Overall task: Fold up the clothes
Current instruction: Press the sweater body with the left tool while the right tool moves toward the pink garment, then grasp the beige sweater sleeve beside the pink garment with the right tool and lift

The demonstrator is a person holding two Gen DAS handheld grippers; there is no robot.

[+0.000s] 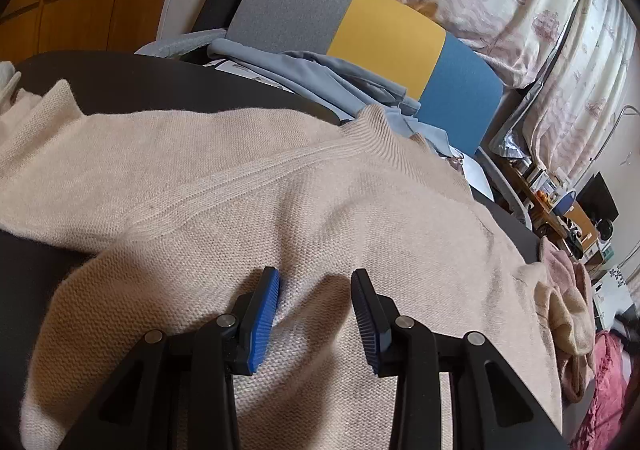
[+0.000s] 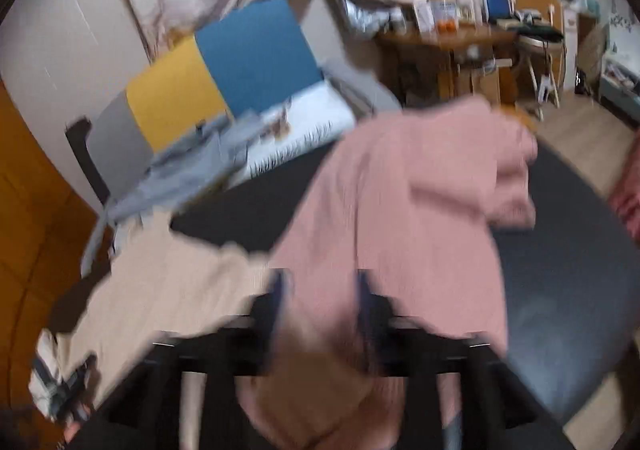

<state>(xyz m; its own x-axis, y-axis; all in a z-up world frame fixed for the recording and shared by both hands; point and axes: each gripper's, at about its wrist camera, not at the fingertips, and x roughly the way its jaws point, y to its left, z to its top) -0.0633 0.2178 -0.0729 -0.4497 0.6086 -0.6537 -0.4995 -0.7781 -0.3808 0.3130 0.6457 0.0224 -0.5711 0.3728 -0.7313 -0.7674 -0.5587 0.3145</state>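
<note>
Left wrist view: my left gripper (image 1: 316,282) hovers, fingers apart, over the beige sweater (image 1: 280,189) on the dark counter (image 1: 160,81). Right gripper (image 2: 322,282) is blurred; its fingers straddle the pink garment (image 2: 400,209) toward 12 o'clock, grip uncertain.

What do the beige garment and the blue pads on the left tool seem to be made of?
The beige garment looks like soft knitted wool or a wool blend: fine stitches, a ribbed band, slightly fuzzy surface. The blue pads look like matte rubber or soft plastic, with fine ridges across the face. The exact material cannot be told.

Beige sweater (image 1: 280,189) spread flat, pink garment (image 2: 400,209) beside
</note>
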